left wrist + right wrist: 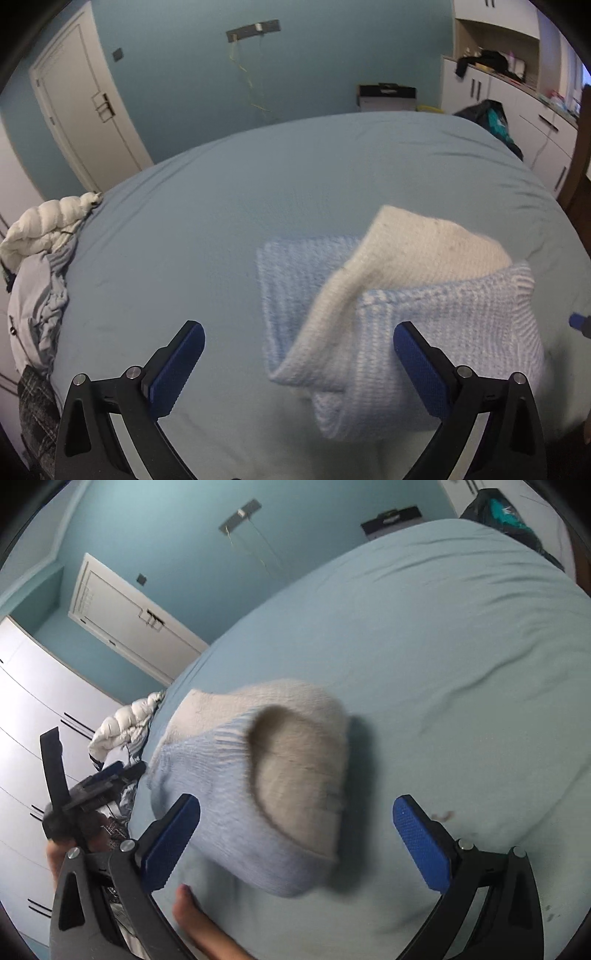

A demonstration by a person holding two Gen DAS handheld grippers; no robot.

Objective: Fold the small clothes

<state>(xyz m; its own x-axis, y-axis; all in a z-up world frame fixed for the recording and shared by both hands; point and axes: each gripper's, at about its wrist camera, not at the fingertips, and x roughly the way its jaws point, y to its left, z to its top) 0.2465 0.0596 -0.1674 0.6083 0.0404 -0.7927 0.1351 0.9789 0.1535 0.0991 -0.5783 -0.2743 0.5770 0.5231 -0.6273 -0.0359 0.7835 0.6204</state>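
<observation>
Both tongs, left (pixel 299 363) and right (pixel 296 836), gape wide, gripping nothing; the blue-and-cream knit garment (pixel 399 306) sits half-folded on the bed (pixel 221 206), seemingly released to settle.

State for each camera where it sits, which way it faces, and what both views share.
Left wrist: sits behind the open left gripper, facing across the pale blue bed sheet toward the white door; only its fingers show.
Right wrist: behind the open right gripper, tilted, facing the same sheet; the left gripper and a bare hand show.
Shared: the light blue knitted garment with cream lining, sheet, door.
</observation>
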